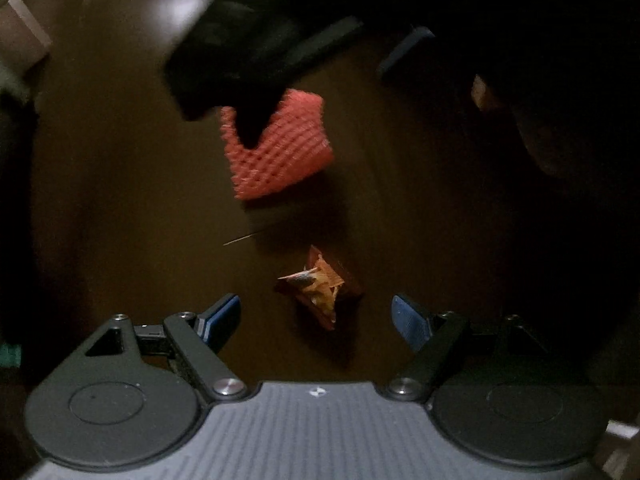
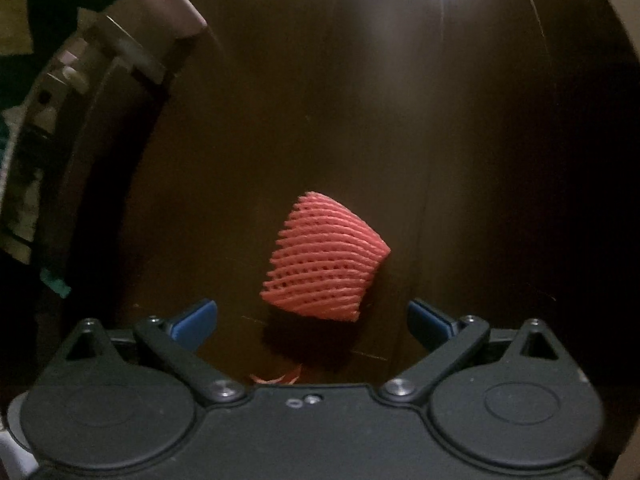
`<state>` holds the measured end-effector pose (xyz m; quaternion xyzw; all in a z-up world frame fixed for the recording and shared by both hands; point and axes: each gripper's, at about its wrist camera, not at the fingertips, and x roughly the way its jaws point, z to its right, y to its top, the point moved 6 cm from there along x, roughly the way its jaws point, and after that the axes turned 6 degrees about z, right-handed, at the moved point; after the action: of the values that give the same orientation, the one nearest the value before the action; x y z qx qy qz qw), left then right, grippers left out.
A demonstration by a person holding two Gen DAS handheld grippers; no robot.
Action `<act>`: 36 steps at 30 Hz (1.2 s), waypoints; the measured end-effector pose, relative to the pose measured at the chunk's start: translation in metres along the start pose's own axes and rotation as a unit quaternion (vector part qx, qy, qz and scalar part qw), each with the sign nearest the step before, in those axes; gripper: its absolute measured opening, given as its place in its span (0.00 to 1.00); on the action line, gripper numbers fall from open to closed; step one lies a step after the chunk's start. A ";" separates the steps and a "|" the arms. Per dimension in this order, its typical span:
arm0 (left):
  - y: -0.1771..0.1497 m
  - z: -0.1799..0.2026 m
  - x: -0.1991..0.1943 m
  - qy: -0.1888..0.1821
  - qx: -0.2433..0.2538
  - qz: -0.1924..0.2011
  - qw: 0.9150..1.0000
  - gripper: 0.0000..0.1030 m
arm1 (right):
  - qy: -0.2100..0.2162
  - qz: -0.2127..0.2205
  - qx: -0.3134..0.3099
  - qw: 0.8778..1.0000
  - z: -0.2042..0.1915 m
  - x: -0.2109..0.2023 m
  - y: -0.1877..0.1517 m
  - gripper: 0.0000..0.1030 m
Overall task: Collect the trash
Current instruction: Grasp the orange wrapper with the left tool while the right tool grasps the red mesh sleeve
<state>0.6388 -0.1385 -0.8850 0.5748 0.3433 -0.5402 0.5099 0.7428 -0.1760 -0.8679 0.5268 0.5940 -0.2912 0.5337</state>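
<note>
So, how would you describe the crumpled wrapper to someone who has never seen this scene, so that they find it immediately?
Start from the dark brown table. In the left wrist view, the crumpled wrapper lies flat on it, just ahead of the open left hand-held gripper. Unlike its neighbour, the red foam net farther away, it is small, wrinkled, and orange-brown rather than ribbed with holes.

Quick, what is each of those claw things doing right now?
Left gripper: open, holding nothing, above a crumpled wrapper.
Right gripper: open, holding nothing, facing a red foam net.
</note>
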 end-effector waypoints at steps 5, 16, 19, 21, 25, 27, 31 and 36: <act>-0.002 0.016 0.024 0.001 0.081 0.006 0.997 0.80 | 0.005 -0.013 0.014 1.000 0.008 0.026 0.002 0.99; -0.003 0.013 0.065 -0.020 0.145 -0.030 0.989 0.80 | 0.008 -0.028 -0.014 0.999 0.002 0.063 0.003 0.96; -0.008 0.016 0.068 -0.025 0.153 -0.036 0.987 0.78 | -0.001 -0.024 -0.016 1.000 0.002 0.068 0.001 0.88; -0.011 0.017 0.071 -0.018 0.153 -0.038 0.987 0.68 | -0.002 -0.024 -0.022 0.999 0.000 0.071 0.000 0.84; -0.012 0.012 0.071 -0.004 0.137 -0.033 0.990 0.57 | -0.009 -0.029 -0.043 0.999 -0.003 0.076 -0.005 0.72; -0.011 0.009 0.069 0.002 0.123 -0.029 0.992 0.50 | -0.013 -0.031 -0.045 0.998 -0.004 0.079 -0.006 0.67; -0.010 -0.001 0.064 0.015 0.089 -0.018 0.996 0.47 | -0.030 -0.020 -0.037 0.999 0.000 0.079 -0.005 0.50; -0.007 -0.009 0.059 0.036 0.044 -0.008 0.998 0.45 | -0.032 -0.007 -0.031 0.999 0.007 0.071 -0.002 0.19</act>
<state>0.6455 -0.1370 -0.9445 0.6127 0.3419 -0.5383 0.4669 0.7523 -0.1606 -0.9374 0.4965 0.5885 -0.2935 0.5666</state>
